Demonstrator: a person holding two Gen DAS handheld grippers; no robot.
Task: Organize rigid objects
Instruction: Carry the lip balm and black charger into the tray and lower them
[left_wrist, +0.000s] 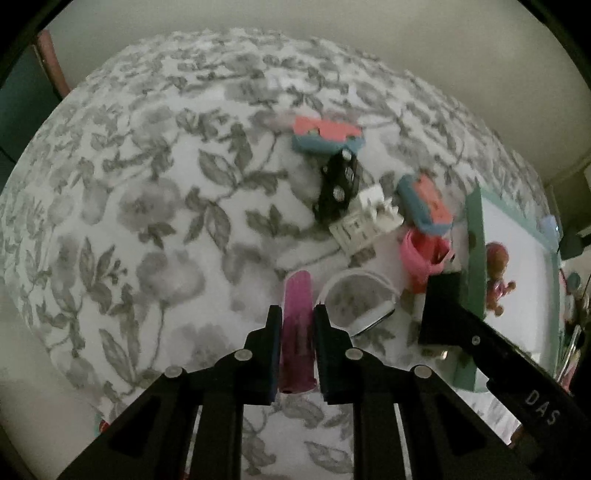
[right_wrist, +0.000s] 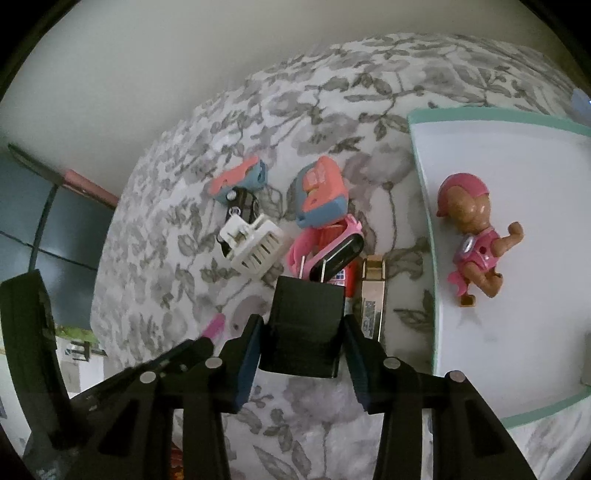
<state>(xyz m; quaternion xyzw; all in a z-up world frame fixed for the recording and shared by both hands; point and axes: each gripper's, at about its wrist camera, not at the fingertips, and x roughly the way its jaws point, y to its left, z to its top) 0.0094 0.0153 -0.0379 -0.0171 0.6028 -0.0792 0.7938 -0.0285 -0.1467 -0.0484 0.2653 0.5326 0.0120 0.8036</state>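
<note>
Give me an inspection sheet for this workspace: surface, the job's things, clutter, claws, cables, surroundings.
Surface: floral tablecloth, grey on white.
Job's things: pink tube; black plug adapter; green-rimmed tray holding a pink toy figure.
Clutter: two coral-and-blue toy pieces, black toy car, white clip, pink band, white ring, metal piece.
Claws: left claw shut on the tube; right claw around the adapter, contact unclear.
Cables: nothing seen.
Surroundings: plain wall; rest too blurred.
</note>
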